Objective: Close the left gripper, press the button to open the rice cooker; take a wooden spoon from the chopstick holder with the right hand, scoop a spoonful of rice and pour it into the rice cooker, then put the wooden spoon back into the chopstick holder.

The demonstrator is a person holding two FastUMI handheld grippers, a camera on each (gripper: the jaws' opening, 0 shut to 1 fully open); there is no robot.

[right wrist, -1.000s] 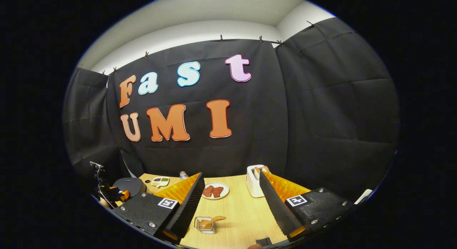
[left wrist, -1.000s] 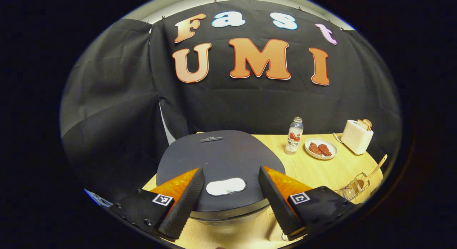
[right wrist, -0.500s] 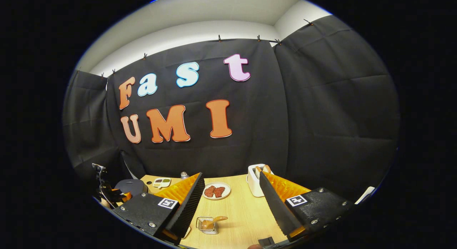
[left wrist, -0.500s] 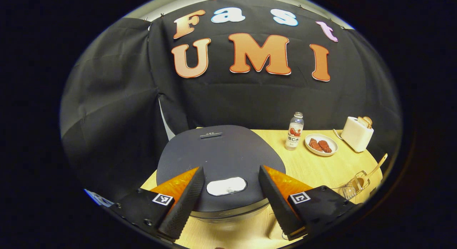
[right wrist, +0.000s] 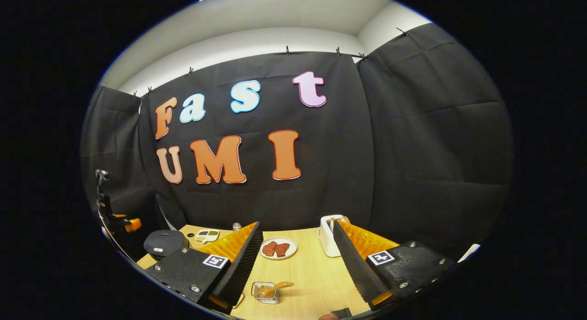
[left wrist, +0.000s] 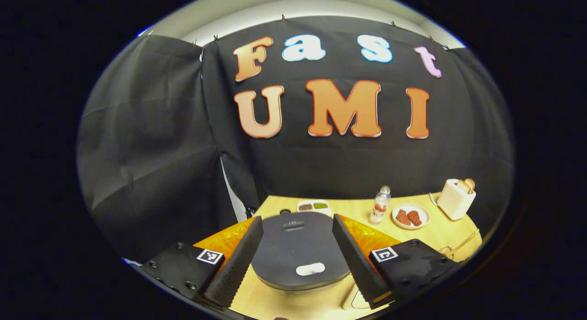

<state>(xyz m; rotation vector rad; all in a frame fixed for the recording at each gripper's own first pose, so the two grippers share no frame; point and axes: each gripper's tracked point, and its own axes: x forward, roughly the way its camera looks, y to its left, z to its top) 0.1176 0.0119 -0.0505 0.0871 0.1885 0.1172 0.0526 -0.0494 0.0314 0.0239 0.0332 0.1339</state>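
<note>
Left gripper view: left gripper (left wrist: 297, 260) at bottom centre, jaws spread wide, grasping nothing, hanging above the rice cooker (left wrist: 300, 251). Lid down, pale button (left wrist: 310, 268) low on the lid, between the fingers and apart from both. Behind on the wooden table (left wrist: 408, 235): divided snack tray (left wrist: 313, 206), bottle (left wrist: 379, 204), plate of meat (left wrist: 410, 216), toaster (left wrist: 455, 199) at right.

Right gripper view: right gripper (right wrist: 298, 265) at bottom centre, likewise released, empty. Between its fingers, low in frame, the chopstick holder (right wrist: 265, 292) with wooden spoon (right wrist: 275, 288) resting inside, handle leaning right. Rice cooker lower left, with the other gripper above it near the left edge.
</note>
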